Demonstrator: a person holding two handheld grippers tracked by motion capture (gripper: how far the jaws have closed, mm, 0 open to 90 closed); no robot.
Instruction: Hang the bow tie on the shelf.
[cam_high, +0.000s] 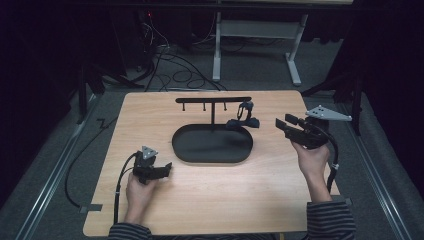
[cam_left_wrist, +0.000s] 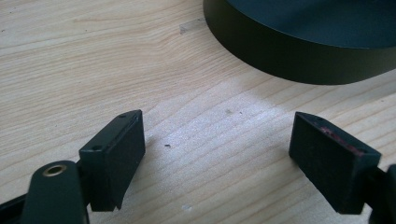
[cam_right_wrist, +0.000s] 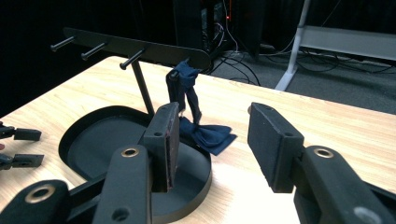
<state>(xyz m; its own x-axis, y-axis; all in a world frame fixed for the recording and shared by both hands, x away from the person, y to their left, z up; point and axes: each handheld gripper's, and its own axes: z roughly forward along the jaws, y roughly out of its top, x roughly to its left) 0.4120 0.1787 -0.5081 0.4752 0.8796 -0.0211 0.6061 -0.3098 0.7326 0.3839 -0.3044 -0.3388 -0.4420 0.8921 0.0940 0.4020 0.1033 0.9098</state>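
A black stand with an oval tray base (cam_high: 212, 145) and a top bar with pegs (cam_high: 213, 100) sits mid-table. A dark blue bow tie (cam_high: 244, 120) hangs by its strap from the bar's right end, its bow resting on the tray rim (cam_right_wrist: 205, 136). My right gripper (cam_high: 282, 124) is held above the table to the right of the bow tie, open and empty (cam_right_wrist: 212, 137). My left gripper (cam_high: 167, 167) rests low at the tray's front left, open over bare wood (cam_left_wrist: 217, 154), with the tray wall (cam_left_wrist: 299, 56) just ahead.
The wooden table (cam_high: 215, 200) has free room in front of the tray. Beyond its far edge lie cables (cam_high: 175, 70) and a white desk frame (cam_high: 257, 45) on grey floor. Three pegs (cam_right_wrist: 84, 49) on the bar are bare.
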